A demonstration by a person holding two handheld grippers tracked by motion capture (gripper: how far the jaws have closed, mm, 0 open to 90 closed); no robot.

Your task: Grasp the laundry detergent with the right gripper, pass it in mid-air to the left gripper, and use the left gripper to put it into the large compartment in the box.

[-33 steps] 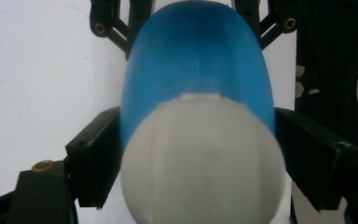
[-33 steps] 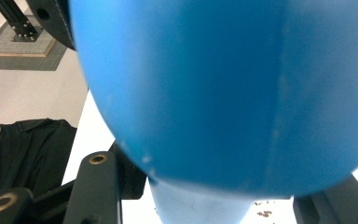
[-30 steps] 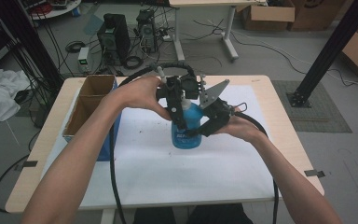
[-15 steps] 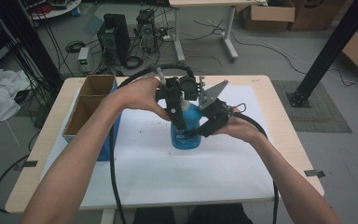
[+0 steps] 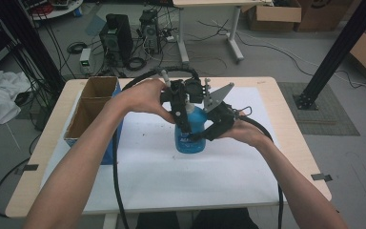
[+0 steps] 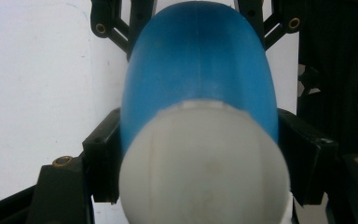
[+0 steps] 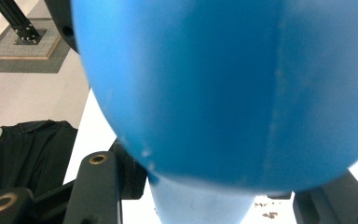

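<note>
1. High view: a blue bottle (image 5: 190, 136) stands upright on the white sheet (image 5: 171, 176) that covers the table (image 5: 295, 143), slightly above the centre of the frame. Both forearms enter from the bottom edge and meet at the bottle.
2. High view: the left gripper (image 5: 183, 121) comes down over the top of the bottle from the upper left; the right gripper (image 5: 205, 136) reaches the bottle's body from the right, with its grey three-cornered plate (image 5: 218, 95) tilted above it.
3. High view: an open cardboard box (image 5: 93, 107) rests on the table's left part, well apart from the bottle. Cables trail from both grippers toward the lower edge of the frame.
4. Left gripper view: the bottle's white cap (image 6: 203, 163) lies at lower centre, with the blue body rising behind it toward the top of the frame. One black jaw stands on each side of the cap and upper body; these jaws have just been closing with the bottle between them. Whether the pads already press on the plastic cannot be told.
5. Right gripper view: the blue body (image 7: 223, 88) spreads across the upper and central frame. The black jaws at lower left and lower right are clamped on it, so the right gripper is grasping the bottle.
</note>
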